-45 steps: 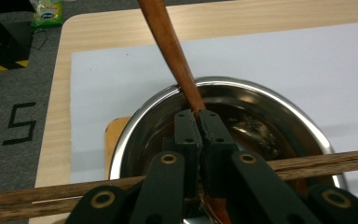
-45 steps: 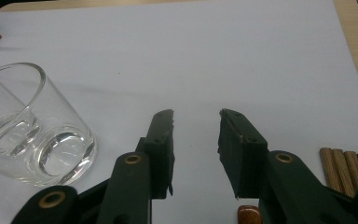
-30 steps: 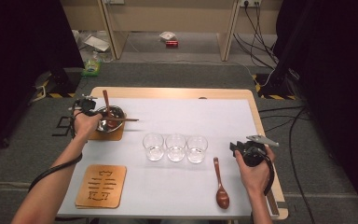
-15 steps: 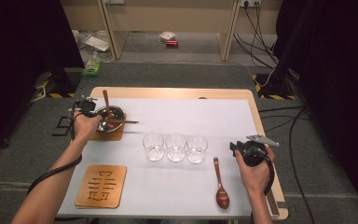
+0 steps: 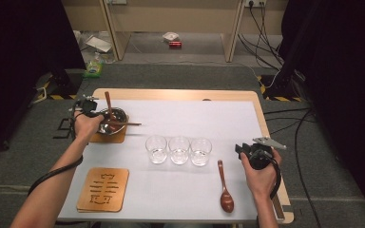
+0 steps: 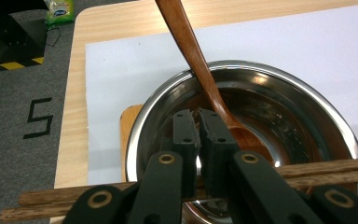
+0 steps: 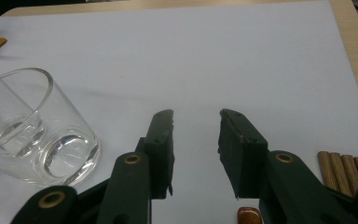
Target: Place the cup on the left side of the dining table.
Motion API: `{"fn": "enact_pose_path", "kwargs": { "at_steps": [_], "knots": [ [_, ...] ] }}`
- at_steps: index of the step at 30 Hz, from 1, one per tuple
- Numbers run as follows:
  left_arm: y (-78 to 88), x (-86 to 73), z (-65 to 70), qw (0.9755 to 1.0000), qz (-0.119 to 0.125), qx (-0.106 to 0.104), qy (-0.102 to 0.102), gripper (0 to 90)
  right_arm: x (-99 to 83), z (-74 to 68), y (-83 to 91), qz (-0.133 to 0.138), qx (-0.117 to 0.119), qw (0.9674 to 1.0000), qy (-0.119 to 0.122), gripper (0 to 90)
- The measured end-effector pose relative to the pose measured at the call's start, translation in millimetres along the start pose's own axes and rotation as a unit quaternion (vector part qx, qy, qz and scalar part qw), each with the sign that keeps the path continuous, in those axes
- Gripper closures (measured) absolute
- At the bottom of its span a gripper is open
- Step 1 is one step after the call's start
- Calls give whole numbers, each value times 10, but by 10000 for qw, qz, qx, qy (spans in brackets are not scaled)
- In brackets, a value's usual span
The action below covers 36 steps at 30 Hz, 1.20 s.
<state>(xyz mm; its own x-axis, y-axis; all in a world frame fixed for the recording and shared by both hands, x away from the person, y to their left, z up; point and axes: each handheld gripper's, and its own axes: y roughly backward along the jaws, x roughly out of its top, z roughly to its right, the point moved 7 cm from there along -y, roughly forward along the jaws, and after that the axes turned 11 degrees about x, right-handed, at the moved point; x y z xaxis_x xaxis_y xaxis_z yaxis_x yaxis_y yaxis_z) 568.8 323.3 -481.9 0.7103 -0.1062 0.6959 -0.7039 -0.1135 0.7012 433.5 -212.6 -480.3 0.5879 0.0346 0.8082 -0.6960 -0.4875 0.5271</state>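
- Nothing has shifted since the earlier frame: both hands and every item keep their places.
- Left gripper (image 6: 198, 128): jaws closed on the near rim of the bowl (image 6: 307, 100); a spoon (image 6: 196, 60) leans inside just beyond the jaws, and chopsticks (image 6: 331, 169) lie across the rim below them.
- Right gripper (image 7: 196, 140): jaws half open, empty; a glass (image 7: 37, 140) stands to its left.
- Progress, judged: bowl gripped but not yet moved off its coaster (image 5: 116, 137); a second spoon (image 5: 225, 190) lies untouched.

Bowl (image 5: 112, 121) crowded: spoon (image 5: 108, 102) leaned in it, chopsticks (image 5: 123, 123) lay across its rim. Three glasses (image 5: 178, 150) stood right of bowl in a tight row. Mat beyond the glasses lay bare, passage open.
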Motion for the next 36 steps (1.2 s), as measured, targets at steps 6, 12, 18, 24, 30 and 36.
{"fn": "enact_pose_path", "kwargs": {
  "at_steps": [6,12,18,24,30,36],
  "knots": [
    [-33,-35,14,10000,-69,12,-45,849,-5,10,-5,-8,5,10000,-15,654],
    [-81,-96,32,9999,-113,58,-33,851,1,14,12,4,-16,10000,-30,654],
    [-92,-110,59,9998,-139,140,-38,853,-4,18,3,-21,-14,10000,-13,654],
    [-62,-129,53,9995,-175,230,-114,854,1,25,9,6,4,10000,-5,654],
    [-54,-145,49,9996,-186,220,-62,856,4,12,9,-17,-18,10000,-5,654],
    [-28,-158,32,9995,-219,233,-78,856,7,11,9,-12,-3,10000,-9,654]
  ]
}}
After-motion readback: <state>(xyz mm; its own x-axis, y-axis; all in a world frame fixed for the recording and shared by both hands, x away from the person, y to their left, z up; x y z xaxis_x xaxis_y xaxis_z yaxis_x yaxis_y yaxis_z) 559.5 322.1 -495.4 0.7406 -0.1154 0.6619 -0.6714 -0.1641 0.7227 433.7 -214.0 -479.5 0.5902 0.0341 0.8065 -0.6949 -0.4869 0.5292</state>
